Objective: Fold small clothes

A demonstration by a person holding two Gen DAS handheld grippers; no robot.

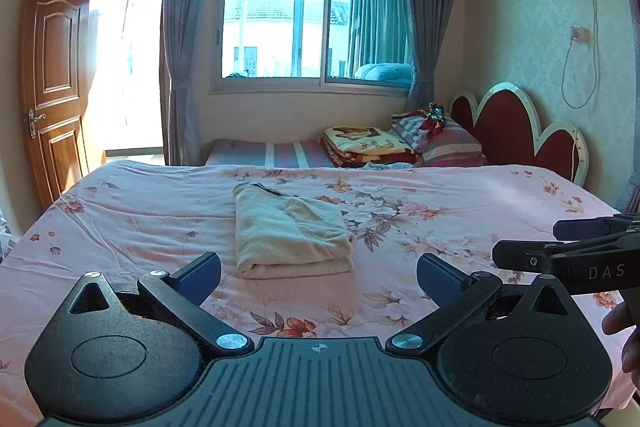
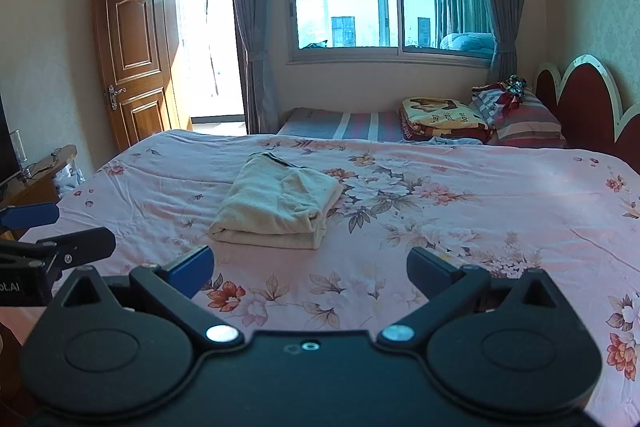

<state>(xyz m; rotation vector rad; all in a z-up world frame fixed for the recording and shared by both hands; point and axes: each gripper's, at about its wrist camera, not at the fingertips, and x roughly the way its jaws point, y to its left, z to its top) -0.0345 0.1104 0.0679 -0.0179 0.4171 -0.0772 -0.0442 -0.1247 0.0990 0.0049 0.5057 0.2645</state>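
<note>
A cream garment (image 1: 288, 231) lies folded into a compact rectangle on the pink floral bedspread (image 1: 120, 227); it also shows in the right wrist view (image 2: 276, 205). My left gripper (image 1: 318, 277) is open and empty, held above the bed just short of the garment's near edge. My right gripper (image 2: 310, 269) is open and empty, also short of the garment and a little to its right. The right gripper also shows at the right edge of the left wrist view (image 1: 528, 243), and the left gripper shows at the left edge of the right wrist view (image 2: 60, 227).
A second bed (image 1: 280, 151) behind holds a folded blanket (image 1: 368, 143) and striped pillows (image 1: 448, 143). A red headboard (image 1: 512, 123) stands at right, a wooden door (image 1: 56, 87) at left. A bedside table (image 2: 36, 179) stands left of the bed.
</note>
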